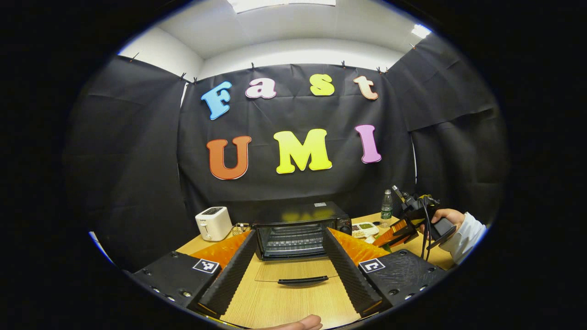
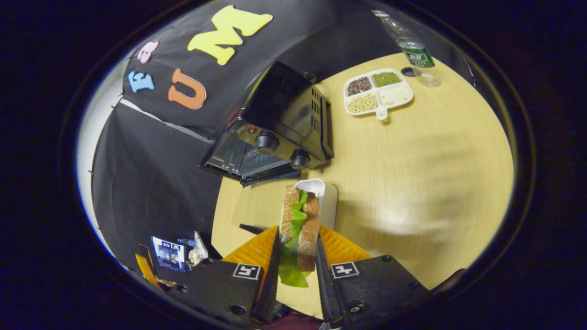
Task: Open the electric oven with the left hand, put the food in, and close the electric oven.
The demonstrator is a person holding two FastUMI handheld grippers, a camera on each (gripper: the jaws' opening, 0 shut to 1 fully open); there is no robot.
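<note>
Pale wood-grain table point(image 2: 435, 151) under both grippers, black cloth walls behind. The left gripper point(image 1: 293, 270) hangs with fingers spread wide, nothing between them, facing the black electric oven point(image 1: 300, 229), whose glass door point(image 1: 298, 274) lies flat open on the table. The right gripper point(image 2: 296, 256) is clamped on a sandwich point(image 2: 298, 222) with lettuce, above a white dish point(image 2: 326, 201) beside the oven. Farther off: a white toaster point(image 1: 213, 223), a compartment tray of beans point(image 2: 378, 91), a water bottle point(image 2: 415, 52).

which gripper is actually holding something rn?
The right gripper: its fingers are shut on the sandwich. The left gripper is open and empty, facing the open oven.
</note>
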